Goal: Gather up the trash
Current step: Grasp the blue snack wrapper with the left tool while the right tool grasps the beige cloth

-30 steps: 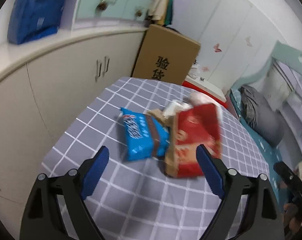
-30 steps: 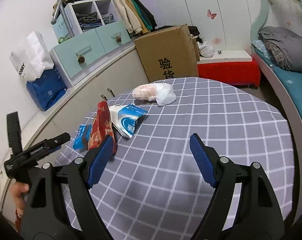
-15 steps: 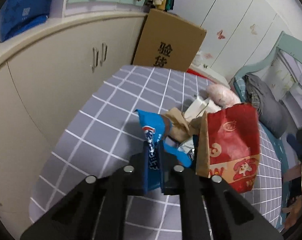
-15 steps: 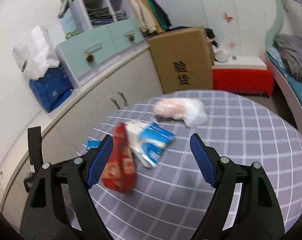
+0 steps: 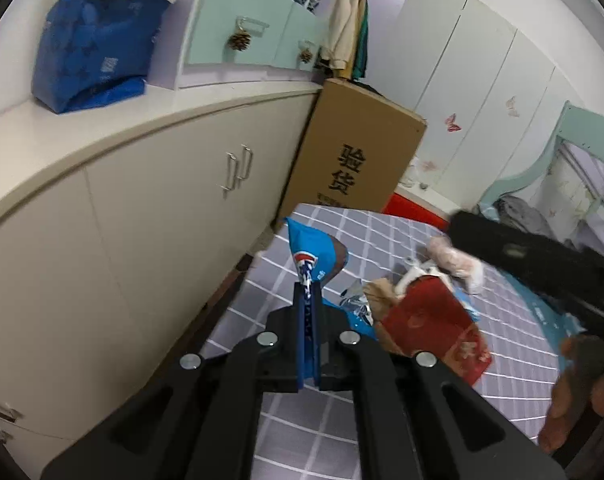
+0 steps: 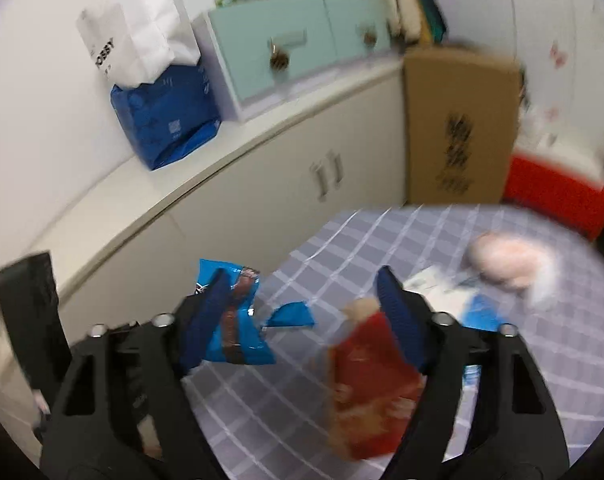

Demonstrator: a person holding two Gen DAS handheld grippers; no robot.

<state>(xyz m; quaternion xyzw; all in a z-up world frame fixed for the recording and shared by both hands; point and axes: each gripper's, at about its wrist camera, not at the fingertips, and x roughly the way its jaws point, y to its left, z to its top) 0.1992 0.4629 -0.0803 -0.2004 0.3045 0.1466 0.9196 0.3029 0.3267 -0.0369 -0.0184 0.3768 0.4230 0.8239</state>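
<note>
Dim, even indoor light; fisheye-warped edges, right view motion-blurred

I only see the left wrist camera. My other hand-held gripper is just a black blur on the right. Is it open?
Observer: Yes, the right hand-held gripper is open; its jaws have just been closing.
Operator: Is anything between them?
Observer: The red bag stands between the jaws, close to one side, not visibly pinched.
Operator: What's written on the white bag up on the counter?
Observer: The white paper bag shows the letters OSSY.
</note>
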